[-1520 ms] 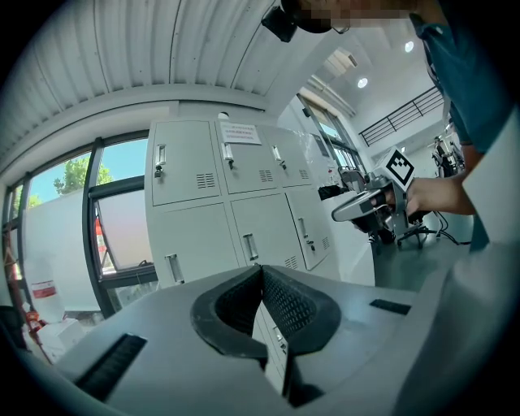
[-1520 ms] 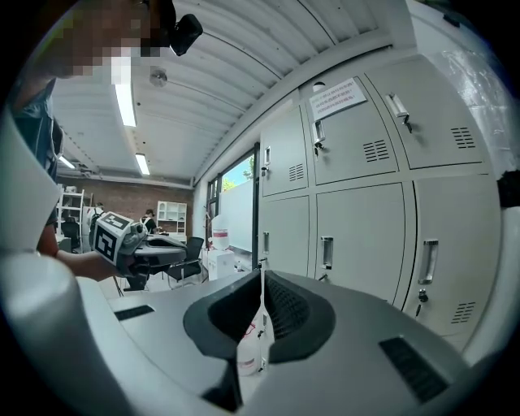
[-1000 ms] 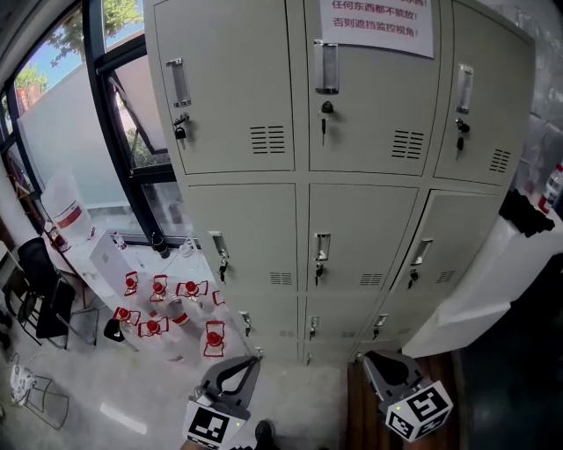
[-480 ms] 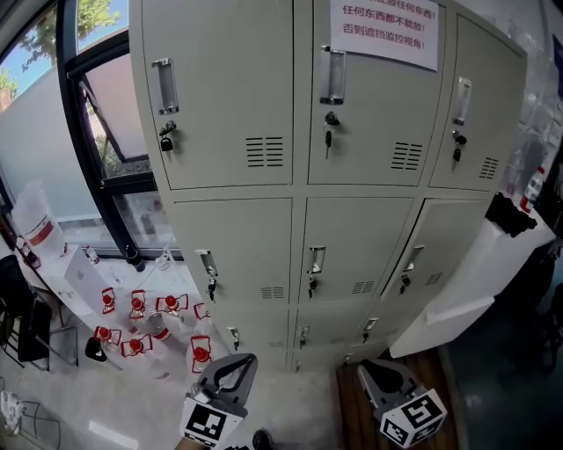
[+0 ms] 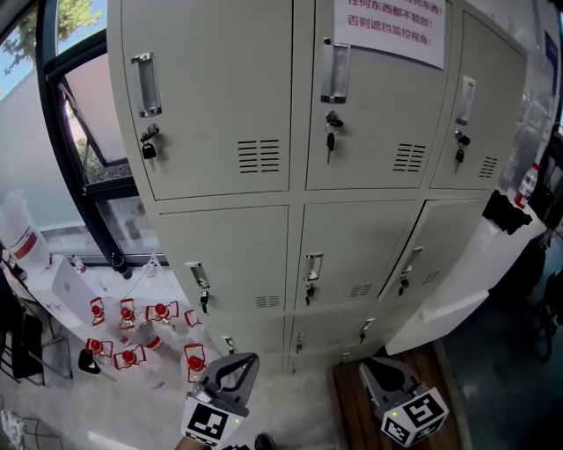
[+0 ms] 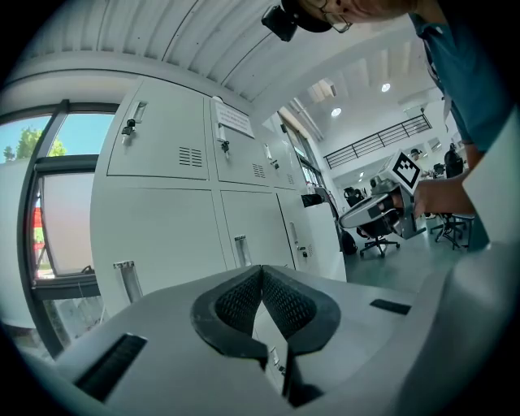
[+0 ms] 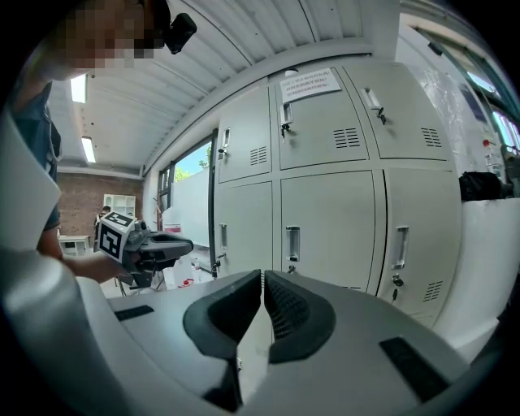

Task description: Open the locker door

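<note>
A bank of beige lockers [image 5: 299, 176] fills the head view, each door with a chrome handle and a lock. The top middle door [image 5: 365, 97] carries a paper notice [image 5: 389, 26] and a key in its lock. The middle row's centre door [image 5: 352, 250] faces me. My left gripper [image 5: 234, 369] hangs low at the bottom, shut and holding nothing, well short of the lockers. My right gripper [image 5: 380, 371] is beside it, also shut and holding nothing. In the left gripper view the gripper [image 6: 262, 272] has its pads pressed together; the same shows for the gripper [image 7: 262, 276] in the right gripper view.
Several red-capped bottles [image 5: 132, 334] stand on the floor at the left under a window [image 5: 79, 114]. A white panel [image 5: 466, 281] leans against the lockers' right side, with a black object [image 5: 506, 211] on top. A brown wooden strip [image 5: 352, 409] lies near my right gripper.
The lockers have grown larger and shifted left and down in the head view as the view moved nearer. Both grippers stay low and shut.
</note>
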Tool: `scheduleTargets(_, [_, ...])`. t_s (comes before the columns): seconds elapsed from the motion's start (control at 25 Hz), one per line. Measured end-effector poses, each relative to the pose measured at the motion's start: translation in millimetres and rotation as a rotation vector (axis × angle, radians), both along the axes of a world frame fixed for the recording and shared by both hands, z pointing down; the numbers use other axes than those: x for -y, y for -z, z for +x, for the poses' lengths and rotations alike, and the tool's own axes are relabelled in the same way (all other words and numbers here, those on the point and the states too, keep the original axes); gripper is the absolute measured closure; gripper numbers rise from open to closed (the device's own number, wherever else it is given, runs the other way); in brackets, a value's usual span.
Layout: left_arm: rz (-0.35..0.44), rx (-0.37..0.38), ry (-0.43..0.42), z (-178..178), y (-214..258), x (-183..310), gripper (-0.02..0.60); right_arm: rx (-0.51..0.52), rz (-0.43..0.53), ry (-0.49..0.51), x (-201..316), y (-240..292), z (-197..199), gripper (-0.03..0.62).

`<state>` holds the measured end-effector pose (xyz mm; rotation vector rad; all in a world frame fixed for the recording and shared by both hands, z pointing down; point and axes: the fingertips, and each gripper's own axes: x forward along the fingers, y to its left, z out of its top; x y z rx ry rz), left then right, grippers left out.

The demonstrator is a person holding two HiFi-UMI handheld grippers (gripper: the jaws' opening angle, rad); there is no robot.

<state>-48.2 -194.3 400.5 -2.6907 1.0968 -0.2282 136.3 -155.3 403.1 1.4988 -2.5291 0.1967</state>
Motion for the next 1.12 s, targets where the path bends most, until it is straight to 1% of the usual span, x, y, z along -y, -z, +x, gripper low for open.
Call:
scheduleTargets(0.24, [0.000, -0.004, -0.050, -3.3, 1.8, 23.4, 0.565, 0.005, 0.005, -0.054, 21.6, 3.0, -3.3, 0.556])
scheduleTargets(0.52, [-0.007, -0.011, -0.095, -24.2, -1.6, 47.3, 0.565, -0.017, 0.037, -0.079, 45.4, 14.2, -25.7, 0.556])
scheduleTargets(0.68, [-0.036, -0.011, -0.080, -33.5, -14.2, 59.4, 0.565, -0.025, 0.011, -0.046, 58.0, 8.3, -41.1, 0.556])
scheduleTargets(0.8, [-0.030, -0.015, -0.061, -38.4, -13.4, 68.7, 0.565, -0.019, -0.005, -0.035, 77.7, 4.4, -45.3, 0.556])
scheduleTargets(0.88, [-0.042, -0.029, -0.045, -40.9, -13.3, 70.9, 0.565, -0.025, -0.004, -0.013, 89.5, 8.2, -48.3, 0.556])
scheduleTargets(1.04, [-0.045, -0.006, -0.018, -43.2, -18.9, 83.6, 0.565, -0.029, -0.001, 0.030, 111.4, 8.9, -54.5, 0.556])
scheduleTargets(1.12, [-0.047, -0.013, -0.004, -45.2, -19.5, 85.6, 0.564, -0.030, -0.016, 0.045, 118.5, 2.9, -57.0, 0.556])
